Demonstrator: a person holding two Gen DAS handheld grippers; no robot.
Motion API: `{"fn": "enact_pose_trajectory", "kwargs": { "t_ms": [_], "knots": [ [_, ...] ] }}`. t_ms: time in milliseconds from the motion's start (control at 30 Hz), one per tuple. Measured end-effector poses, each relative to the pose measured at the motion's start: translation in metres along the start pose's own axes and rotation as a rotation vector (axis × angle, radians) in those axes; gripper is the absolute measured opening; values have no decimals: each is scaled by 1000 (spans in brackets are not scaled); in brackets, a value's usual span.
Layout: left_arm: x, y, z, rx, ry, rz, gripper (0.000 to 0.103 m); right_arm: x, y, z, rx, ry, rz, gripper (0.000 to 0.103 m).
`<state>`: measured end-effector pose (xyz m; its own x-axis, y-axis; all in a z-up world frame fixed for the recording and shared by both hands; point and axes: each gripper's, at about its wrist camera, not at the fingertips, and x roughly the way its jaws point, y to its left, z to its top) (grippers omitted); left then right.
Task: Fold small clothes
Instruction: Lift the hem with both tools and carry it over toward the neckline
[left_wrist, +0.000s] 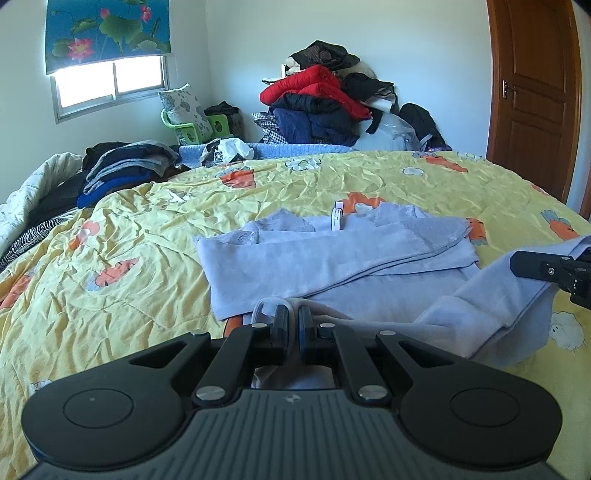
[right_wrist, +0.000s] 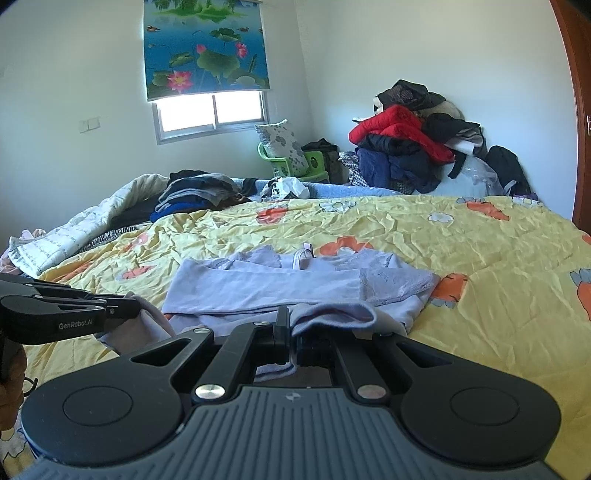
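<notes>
A pale lavender garment (left_wrist: 332, 254) with lace trim and a white label lies on the yellow bedspread (left_wrist: 147, 229); it also shows in the right wrist view (right_wrist: 280, 291). My left gripper (left_wrist: 292, 317) is shut on the garment's near hem at its left corner. My right gripper (right_wrist: 293, 325) is shut on the near hem at the right corner, and it shows at the right edge of the left wrist view (left_wrist: 517, 264). The left gripper shows at the left edge of the right wrist view (right_wrist: 136, 306). The near hem is lifted off the bed between them.
A stack of folded dark clothes (left_wrist: 125, 170) lies at the bed's far left beside a white quilt (right_wrist: 74, 232). A heap of red and dark jackets (left_wrist: 325, 103) stands against the far wall. A wooden door (left_wrist: 532, 92) is at the right.
</notes>
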<state>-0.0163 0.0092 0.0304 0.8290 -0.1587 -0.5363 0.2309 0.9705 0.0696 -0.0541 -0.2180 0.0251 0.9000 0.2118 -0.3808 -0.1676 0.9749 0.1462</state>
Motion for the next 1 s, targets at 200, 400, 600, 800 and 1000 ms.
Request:
{"fn": "enact_pose_trajectory", "kwargs": {
  "t_ms": [200,400,600,800,1000],
  "knots": [
    [8,3,3,-11,2,4,5,7,0,1,-3,-10,2,6],
    [13,5,5,-15,5,7,5,16,0,5,-11,-24,-1,6],
    [17,9,8,-31,-3,12,5,20,-2,5,-5,-29,-3,6],
    [16,13,12,-59,-32,9,5,26,-6,7,6,-42,-10,6],
    [22,19,24,-89,-43,2,5,34,-9,14,6,-59,-13,6]
  ]
}}
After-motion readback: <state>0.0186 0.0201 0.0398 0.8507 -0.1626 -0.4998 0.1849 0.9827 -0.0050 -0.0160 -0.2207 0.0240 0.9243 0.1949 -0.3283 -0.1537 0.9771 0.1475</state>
